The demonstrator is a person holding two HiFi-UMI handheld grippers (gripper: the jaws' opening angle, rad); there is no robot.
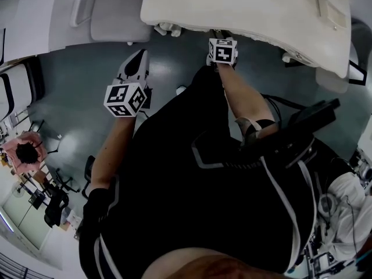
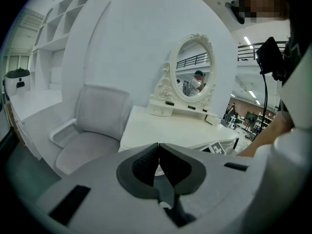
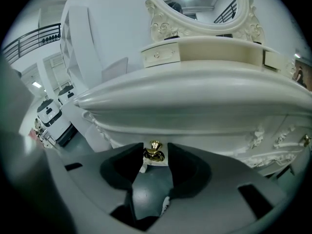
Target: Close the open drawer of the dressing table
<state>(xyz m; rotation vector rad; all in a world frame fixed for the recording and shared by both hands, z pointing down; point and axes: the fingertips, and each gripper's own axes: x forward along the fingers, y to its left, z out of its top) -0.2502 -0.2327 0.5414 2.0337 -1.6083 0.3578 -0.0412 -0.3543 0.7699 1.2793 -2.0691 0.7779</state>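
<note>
Head view: dressing table [image 1: 250, 10], cream top, across top of frame, centre to right. Right gripper [image 1: 221, 38] w/ marker cube at the table's front edge, top centre; tips tucked under the lip. Left gripper [image 1: 138, 56] left of centre, over dark floor [image 1: 75, 92], well apart from the table. Pale chair [image 1: 113, 10] upper left. Person in black top fills lower centre; seated figure in pink [image 1: 23, 153] at left edge. Left gripper view: left gripper [image 2: 158, 149] at bottom centre, jaws pressed together, nothing between them. Beyond: chair [image 2: 92, 126] left of centre, dressing table top [image 2: 170, 130] at centre, oval mirror [image 2: 194, 74] in carved frame above it, small drawers [image 2: 161, 108] at the mirror's base. Right gripper's marker cube [image 2: 217, 148] shows at the table's near edge, lower right. Wall shelves [image 2: 53, 28] upper left. Right gripper view: right gripper [image 3: 155, 146] at bottom centre, jaws parted, one each side of a gold knob [image 3: 154, 152]; left jaw v. close to the knob, contact not clear. Knob sits on the drawer front [image 3: 195, 130], directly under the table's moulded edge, mid-frame. How far the drawer stands out: cannot tell. Mirror [image 3: 195, 4] and small drawers [image 3: 161, 55] at top of frame.
</note>
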